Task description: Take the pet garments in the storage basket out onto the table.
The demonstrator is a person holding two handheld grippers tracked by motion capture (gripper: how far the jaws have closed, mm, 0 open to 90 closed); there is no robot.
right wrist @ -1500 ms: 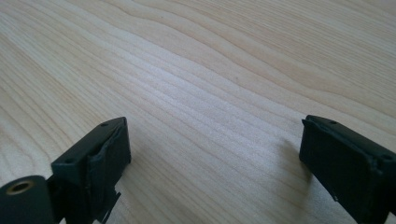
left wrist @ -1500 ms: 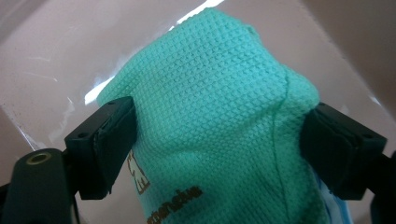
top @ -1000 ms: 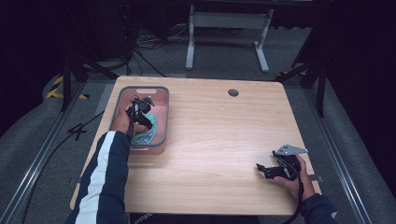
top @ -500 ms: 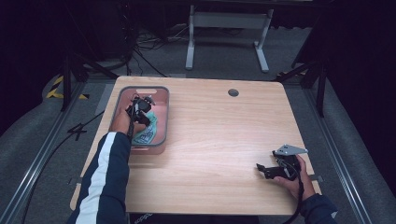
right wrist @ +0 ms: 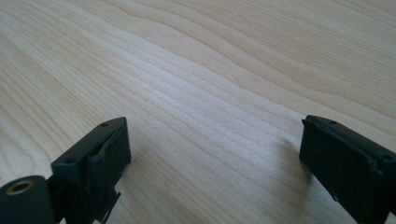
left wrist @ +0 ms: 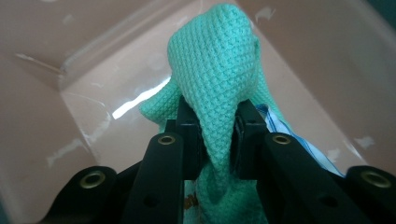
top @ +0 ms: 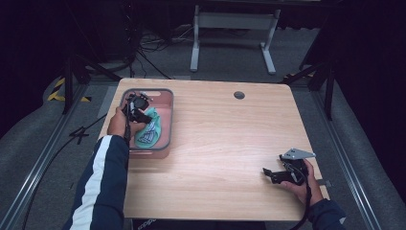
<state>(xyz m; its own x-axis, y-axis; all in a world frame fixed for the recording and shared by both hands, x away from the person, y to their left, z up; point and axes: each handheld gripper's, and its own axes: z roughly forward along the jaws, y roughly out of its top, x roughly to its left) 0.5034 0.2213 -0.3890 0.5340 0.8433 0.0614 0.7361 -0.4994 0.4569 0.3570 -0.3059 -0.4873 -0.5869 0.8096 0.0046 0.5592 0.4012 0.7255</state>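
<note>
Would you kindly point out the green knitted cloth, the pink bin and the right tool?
green knitted cloth [left wrist: 212, 70], left gripper view, raised fold.
pink bin [top: 168, 120], high view, right rim.
right tool [right wrist: 212, 154], right gripper view, midway between open tips.

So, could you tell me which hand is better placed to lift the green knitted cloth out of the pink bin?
Left: the left gripper is shut on the green knitted cloth inside the pink bin.

Your bin [top: 165, 143] sits at the worktop's [top: 225, 143] far left, with the cloth [top: 152, 128] inside it. Your left gripper [top: 136, 109] is over the bin, the cloth between its fingers [left wrist: 189, 126]. Your right gripper [top: 273, 175] rests at the near right corner, well apart.
</note>
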